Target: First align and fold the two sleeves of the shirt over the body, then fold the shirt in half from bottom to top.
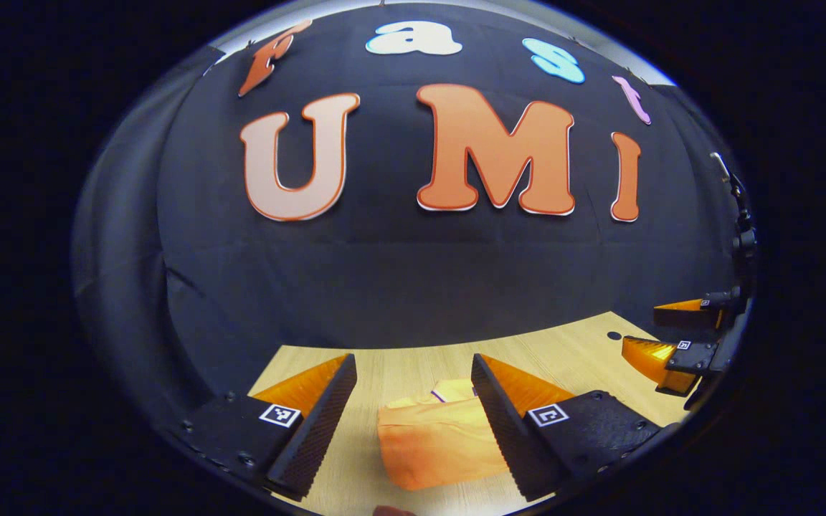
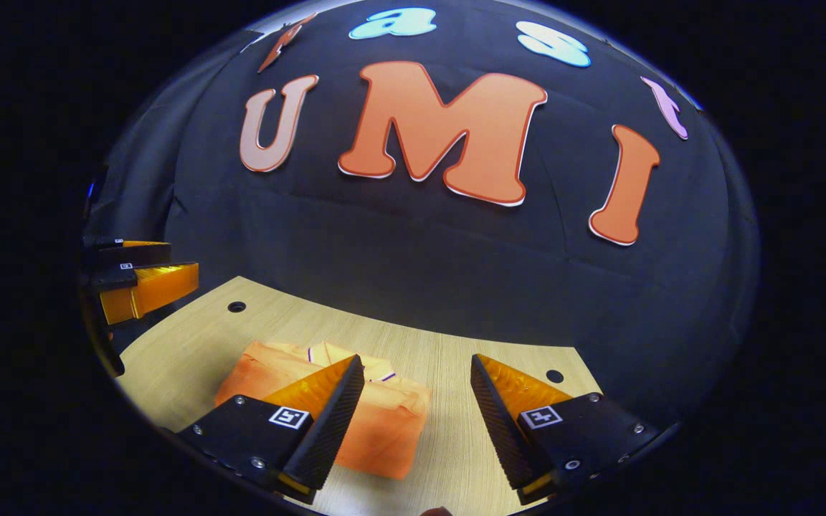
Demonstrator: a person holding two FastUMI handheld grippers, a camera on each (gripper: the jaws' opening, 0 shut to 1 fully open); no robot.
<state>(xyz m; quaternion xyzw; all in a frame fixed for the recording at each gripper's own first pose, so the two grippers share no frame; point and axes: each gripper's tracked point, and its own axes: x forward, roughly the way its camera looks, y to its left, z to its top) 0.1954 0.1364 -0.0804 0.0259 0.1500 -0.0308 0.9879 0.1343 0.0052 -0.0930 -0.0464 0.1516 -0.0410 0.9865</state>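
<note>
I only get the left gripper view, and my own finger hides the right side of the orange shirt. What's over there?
Observer: In the right gripper view, the shirt ends in a folded edge, with bare table beyond it.
Operator: Is the other gripper grabbing it?
Observer: No. The right gripper is open with nothing between its fingers. One finger just sits in front of the cloth.
Operator: Are there any holes in the table I can't see?
Observer: Yes, one small round hole near the table's far edge, to the right of the shirt.
</note>
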